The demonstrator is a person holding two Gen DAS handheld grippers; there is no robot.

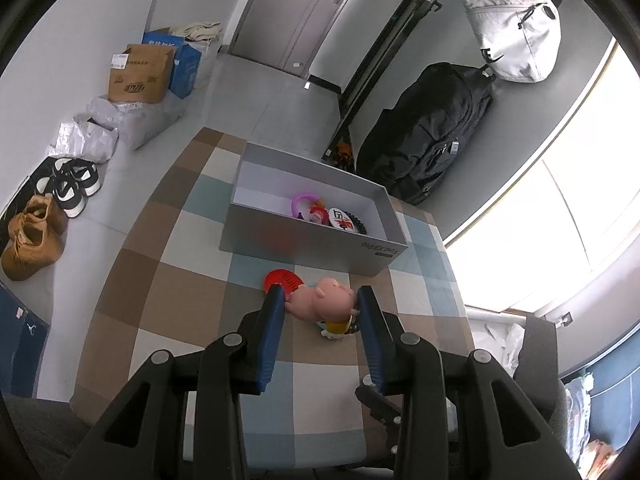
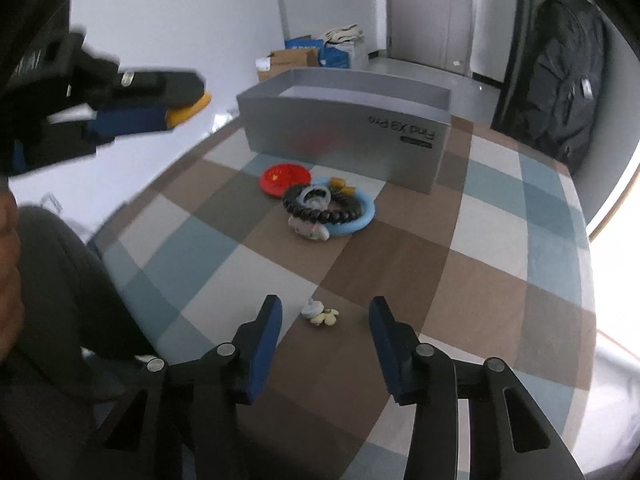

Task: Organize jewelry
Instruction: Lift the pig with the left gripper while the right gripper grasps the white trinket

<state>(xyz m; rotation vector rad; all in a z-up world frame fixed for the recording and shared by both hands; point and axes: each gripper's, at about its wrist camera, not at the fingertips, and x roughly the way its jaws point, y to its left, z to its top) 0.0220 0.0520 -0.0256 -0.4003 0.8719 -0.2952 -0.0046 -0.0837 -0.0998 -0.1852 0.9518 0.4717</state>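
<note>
1. Left wrist view: our left gripper is clamped on a pink pig charm, both blue fingers pressing its sides; a yellow piece hangs beneath the pig, held above the checked tablecloth.
2. Just past the left fingertip lies a red disc on the cloth.
3. Farther ahead stands the grey box, open on top, with a purple ring, a round badge and dark beads in its right part.
4. Right wrist view: our right gripper is spread wide and holds nothing, angled down low over the cloth.
5. Between its fingertips, touching neither, lies a small cream flower charm.
6. Well ahead sits a pile: a blue ring, a black bead bracelet and a pale figure, with the red disc just behind, near the box's front wall.
7. Up at the left, the other gripper appears blurred in the air, yellow showing at its tip.
</note>
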